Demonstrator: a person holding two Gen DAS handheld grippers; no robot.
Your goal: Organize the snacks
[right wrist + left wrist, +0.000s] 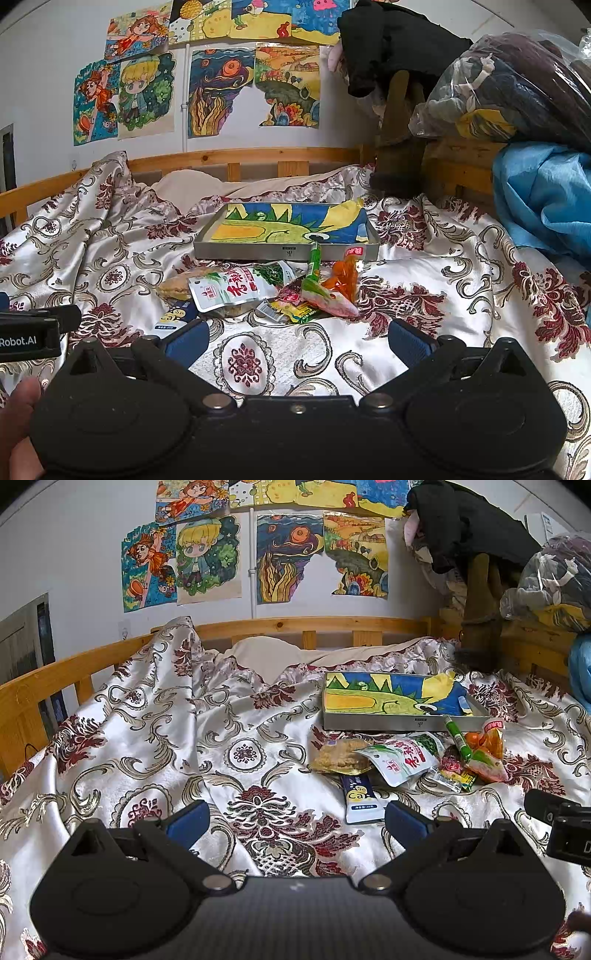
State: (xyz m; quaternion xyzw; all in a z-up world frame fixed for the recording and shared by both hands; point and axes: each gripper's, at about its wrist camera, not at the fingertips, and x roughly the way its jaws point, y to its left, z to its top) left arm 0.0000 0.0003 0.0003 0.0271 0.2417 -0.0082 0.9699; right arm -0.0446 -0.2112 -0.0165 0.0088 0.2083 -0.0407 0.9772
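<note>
We are in a home bedroom. Ahead of the jaws, a damask-patterned bedspread (155, 738) covers a bed bounded by a wooden rail (310, 624) at the far side. Above that rail, children's coloured drawings (207, 559) are fixed to the white wall (70, 554). Beyond the jaws and to the right, dark clothing (391, 40) and a clear bag of what appear to be garments (517, 85) are piled on a wooden frame (461, 162).

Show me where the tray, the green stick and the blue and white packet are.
tray (258, 253), right wrist view, on its grey front wall.
green stick (314, 264), right wrist view, mid-length, leaning on the tray.
blue and white packet (361, 799), left wrist view, on its printed face.
</note>
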